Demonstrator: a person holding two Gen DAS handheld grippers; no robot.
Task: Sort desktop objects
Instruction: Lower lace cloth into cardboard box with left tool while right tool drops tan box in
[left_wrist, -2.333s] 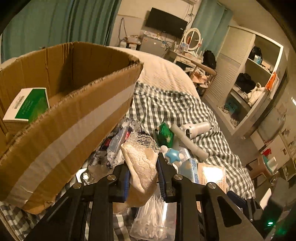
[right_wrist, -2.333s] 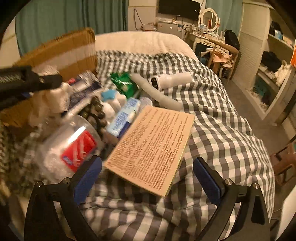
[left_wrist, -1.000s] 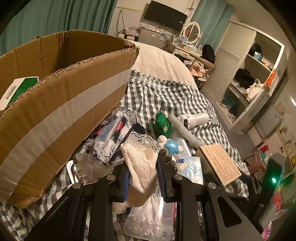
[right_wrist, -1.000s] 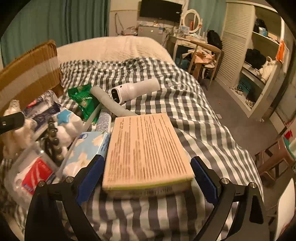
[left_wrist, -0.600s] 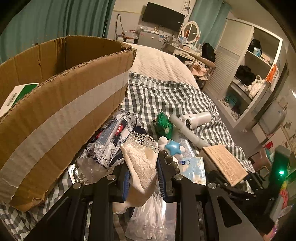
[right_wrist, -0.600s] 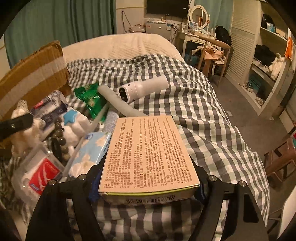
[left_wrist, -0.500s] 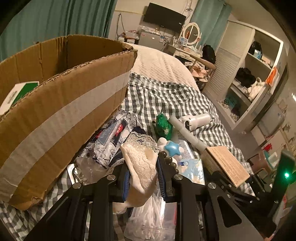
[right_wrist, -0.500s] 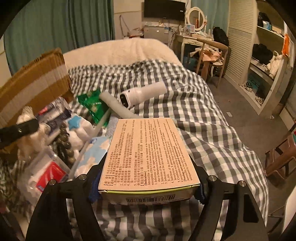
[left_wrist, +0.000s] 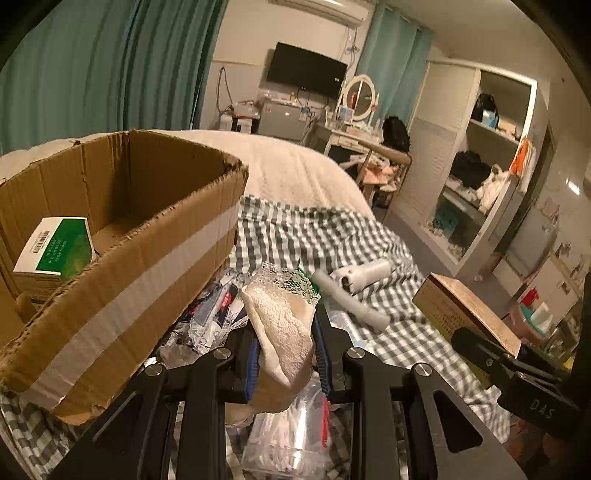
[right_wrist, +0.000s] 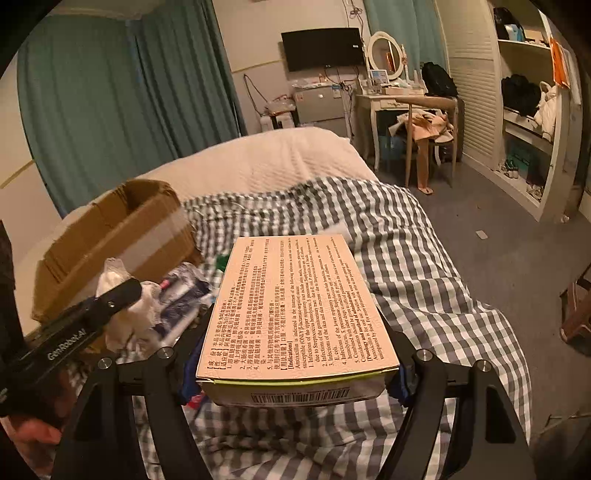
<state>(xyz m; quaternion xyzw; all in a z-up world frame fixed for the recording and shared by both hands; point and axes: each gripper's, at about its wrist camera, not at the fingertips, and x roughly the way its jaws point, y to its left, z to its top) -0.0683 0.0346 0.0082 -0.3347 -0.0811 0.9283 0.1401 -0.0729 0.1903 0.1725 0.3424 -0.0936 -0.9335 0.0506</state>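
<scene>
At the left of the left wrist view, the cardboard box (left_wrist: 122, 258) is seen with its open top facing up and a green-and-white carton (left_wrist: 55, 251) lying inside against the left wall. At the lower centre of that view, the left gripper (left_wrist: 286, 363) is closed on a lace-trimmed cloth (left_wrist: 284, 332), which is held above the clutter on the checked bedspread (left_wrist: 306, 236) and to the right of the box's taped front wall. Because the cloth is soft and is pinched only across its middle, slippage or snagging of the loose lace edge on the torn box rim is judged possible if it is carried over low. A bag of cotton swabs (left_wrist: 291, 439) lies directly beneath and could be dragged along. Further right, a white cylindrical device (left_wrist: 364, 275) and a grey tube (left_wrist: 351, 302) rest on the bedspread. At the right edge, and across the centre of the right wrist view, the right gripper (right_wrist: 295, 373) is closed on the sides of a flat medicine box (right_wrist: 295, 310), held level above the bed. The box is gripped near one end only, so tilting or rotation between the pads is judged likely under quick movement. A collision between the two grippers is also a risk, since both are near the same box opening.
</scene>
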